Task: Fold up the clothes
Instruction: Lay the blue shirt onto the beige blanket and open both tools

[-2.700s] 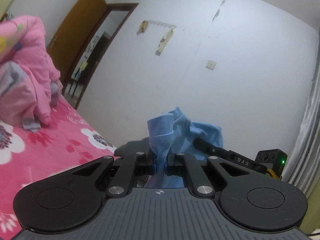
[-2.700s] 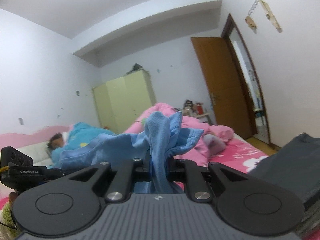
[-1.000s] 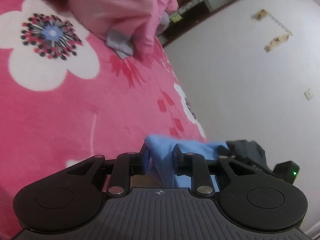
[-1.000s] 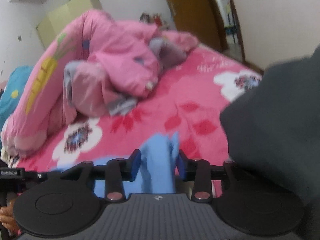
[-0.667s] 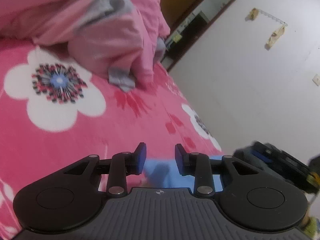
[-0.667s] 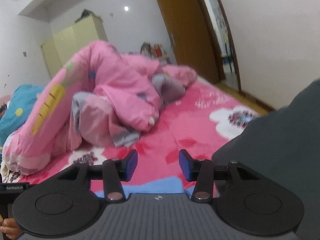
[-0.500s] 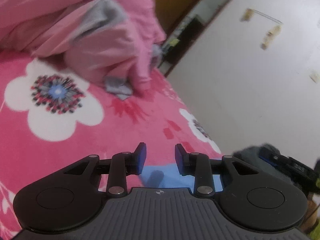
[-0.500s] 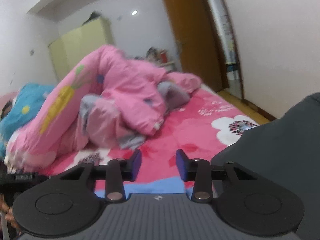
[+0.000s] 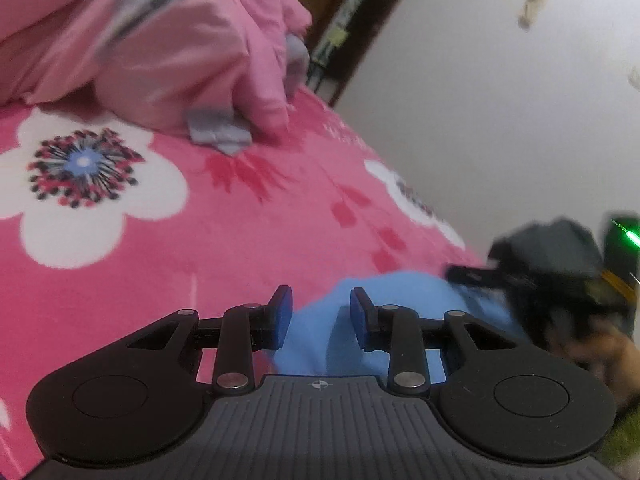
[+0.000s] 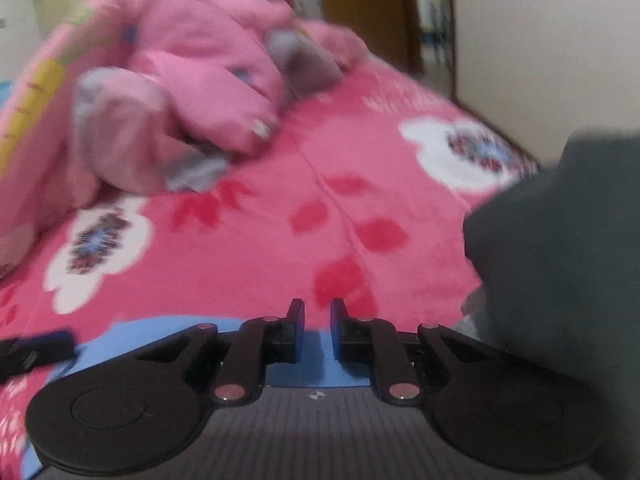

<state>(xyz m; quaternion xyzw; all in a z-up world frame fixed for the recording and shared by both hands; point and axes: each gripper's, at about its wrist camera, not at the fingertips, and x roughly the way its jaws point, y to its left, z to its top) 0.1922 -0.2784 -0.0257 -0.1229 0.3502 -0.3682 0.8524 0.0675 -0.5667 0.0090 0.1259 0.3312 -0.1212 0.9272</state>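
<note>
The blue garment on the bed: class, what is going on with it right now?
A person works a claw in each hand over the blue garment, which lies on the pink flowered bedspread. Neither claw grips it: the left claw stands open above the cloth, and the right claw is closing with nothing between its pads. A dark grey garment sits alongside.

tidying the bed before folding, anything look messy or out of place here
Yes: a pink quilt lies bunched in a heap on the floral bedspread instead of spread flat. The blue garment lies on the bed nearby; the rest is too blurred to judge.
</note>
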